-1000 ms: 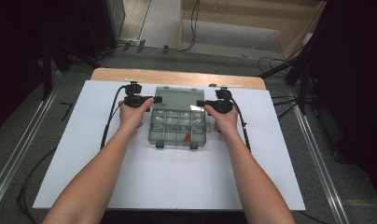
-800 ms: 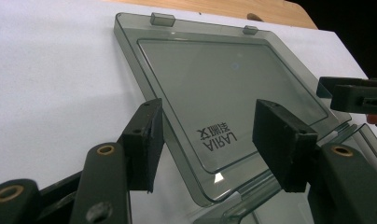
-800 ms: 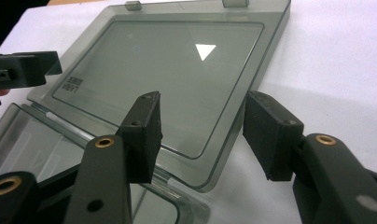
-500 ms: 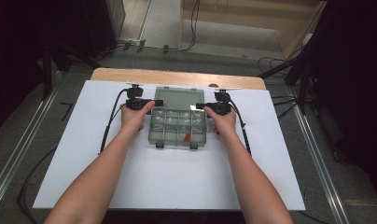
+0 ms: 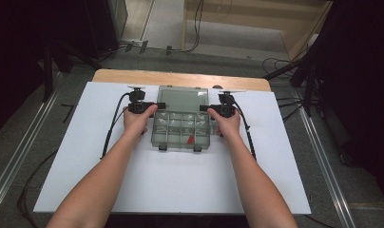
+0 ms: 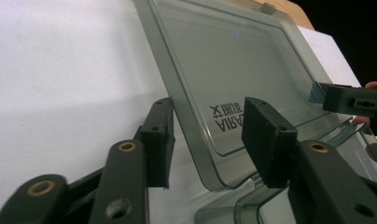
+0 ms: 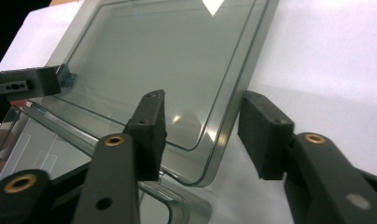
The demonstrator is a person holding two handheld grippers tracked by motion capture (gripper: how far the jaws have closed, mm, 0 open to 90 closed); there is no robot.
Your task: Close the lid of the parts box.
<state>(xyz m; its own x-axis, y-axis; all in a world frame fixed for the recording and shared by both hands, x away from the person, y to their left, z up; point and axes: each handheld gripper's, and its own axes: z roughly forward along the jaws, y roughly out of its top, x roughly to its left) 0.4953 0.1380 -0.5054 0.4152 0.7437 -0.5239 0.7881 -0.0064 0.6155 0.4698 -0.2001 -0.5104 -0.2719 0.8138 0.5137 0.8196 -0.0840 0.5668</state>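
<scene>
2 grippers are straddling the open lid (image 5: 183, 99) of the compartment box (image 5: 180, 129) lying mid-sheet, the left gripper (image 6: 207, 135) and right gripper (image 7: 200, 137) each gaping around a side rim, apparently untouched, so uneven closing is risking twisting the lid or skidding the box.

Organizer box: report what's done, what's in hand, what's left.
Done: the organizer box has its lid open and tilted back. In hand: the left tongs and right tongs each straddle a lid edge, jaws open, not yet clamped. Left: probably gripping and moving the lid; a red item sits inside.
</scene>
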